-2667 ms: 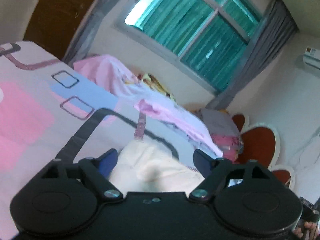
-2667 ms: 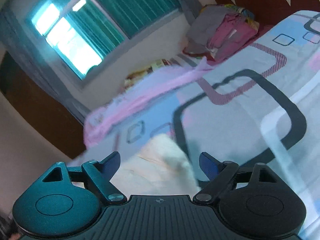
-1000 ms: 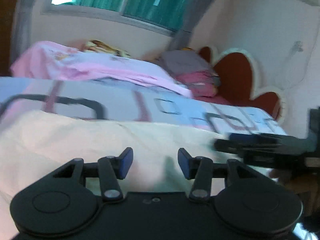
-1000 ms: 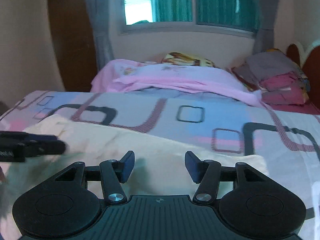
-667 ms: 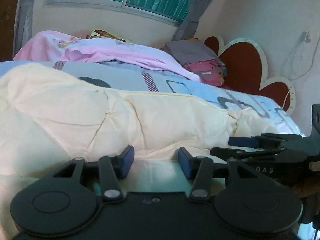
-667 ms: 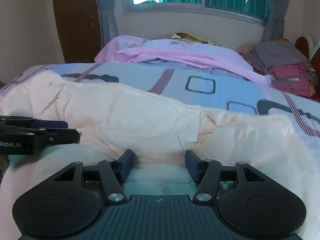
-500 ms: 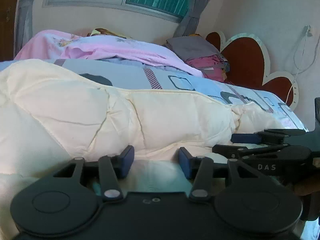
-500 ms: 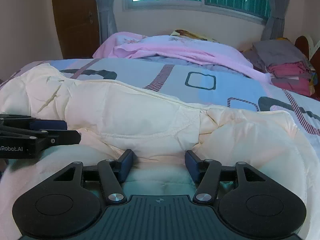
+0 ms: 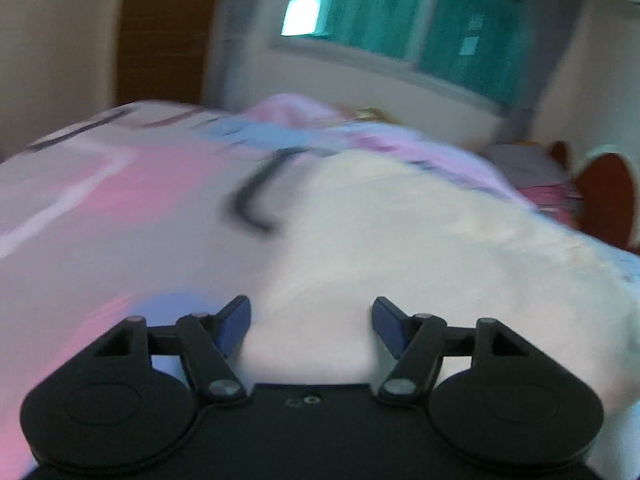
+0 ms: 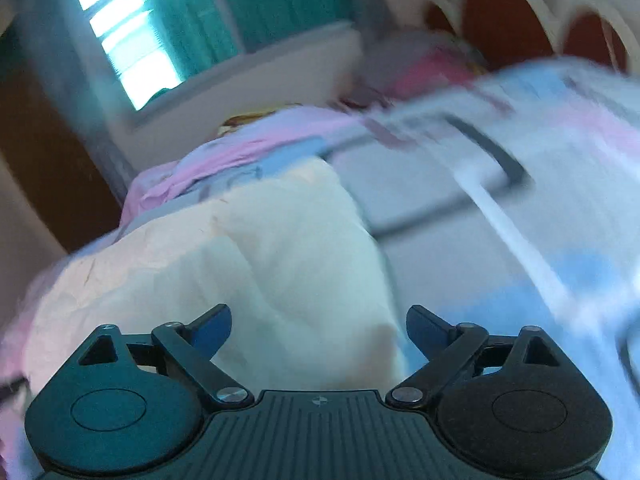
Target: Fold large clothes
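Observation:
A large cream padded garment (image 9: 420, 248) lies spread on the bed and also shows in the right wrist view (image 10: 260, 256). My left gripper (image 9: 311, 326) is open, with its jaws wide apart over the garment's left edge and nothing between them. My right gripper (image 10: 319, 330) is open over the garment's right near corner, also empty. Both views are blurred by motion.
The bed sheet (image 9: 120, 208) has pink, blue and black shapes. A pink blanket (image 9: 304, 116) lies along the far side under the window (image 9: 400, 16). Folded clothes (image 10: 424, 68) are stacked by the red headboard (image 10: 508, 12).
Both grippers opened wider and drew apart, the left toward the garment's left edge, the right toward its right corner. The garment now lies flatter on the bed.

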Motion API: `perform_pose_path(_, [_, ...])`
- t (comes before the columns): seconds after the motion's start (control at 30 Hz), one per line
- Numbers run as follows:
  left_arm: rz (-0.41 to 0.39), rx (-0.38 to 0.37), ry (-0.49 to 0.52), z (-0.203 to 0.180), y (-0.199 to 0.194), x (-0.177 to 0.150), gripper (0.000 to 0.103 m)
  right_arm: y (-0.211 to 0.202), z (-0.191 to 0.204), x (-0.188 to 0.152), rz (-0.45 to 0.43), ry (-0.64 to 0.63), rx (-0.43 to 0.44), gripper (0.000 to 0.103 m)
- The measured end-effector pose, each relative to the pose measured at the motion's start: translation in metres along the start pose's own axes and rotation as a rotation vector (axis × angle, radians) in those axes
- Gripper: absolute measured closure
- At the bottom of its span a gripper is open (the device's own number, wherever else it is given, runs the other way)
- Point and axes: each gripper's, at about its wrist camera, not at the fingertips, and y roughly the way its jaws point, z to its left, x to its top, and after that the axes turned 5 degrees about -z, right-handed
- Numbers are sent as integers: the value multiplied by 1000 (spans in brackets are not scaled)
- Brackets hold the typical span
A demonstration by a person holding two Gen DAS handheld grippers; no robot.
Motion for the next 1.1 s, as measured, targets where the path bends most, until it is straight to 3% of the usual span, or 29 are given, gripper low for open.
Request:
perform_pose_path(0.1, [38, -18, -166, 28, -13, -13, 36, -10, -29, -17, 37, 220, 67, 10])
perform_pose_path(0.2, [68, -107, -346, 36, -11, -25, 37, -7, -44, -29, 47, 414, 149, 10])
perform_pose_path(0.3, [91, -224, -552, 35, 9, -38, 36, 8, -41, -30, 36, 463, 189, 10])
perform_pose_path(0.4, [85, -259, -681, 31, 36, -43, 35, 27, -43, -29, 29, 531, 190, 15])
perform_pose_path(0.43, [76, -258, -691, 27, 42, -42, 35, 33, -40, -26, 26, 524, 183, 27])
perform_pose_path(0.53, [67, -243, -718, 25, 57, -36, 41, 38, -40, -20, 23, 501, 144, 38])
perform_pose_path(0.6, [74, -240, -702, 24, 63, -34, 66, 40, -39, -18, 22, 472, 139, 50])
perform_pose_path(0.67, [74, -245, -666, 22, 63, -30, 75, 36, -32, -16, 20, 413, 140, 66])
perform_pose_path(0.73, [64, -231, -605, 16, 57, -21, 81, 25, -22, -13, 13, 340, 132, 73])
perform_pose_path(0.9, [11, -255, -566, 14, 26, -14, 86, 5, -10, -7, -14, 280, 148, 78])
perform_pose_path(1.1, [12, -284, -534, 16, -4, -14, 86, -17, -7, -11, 1, 262, 154, 78])
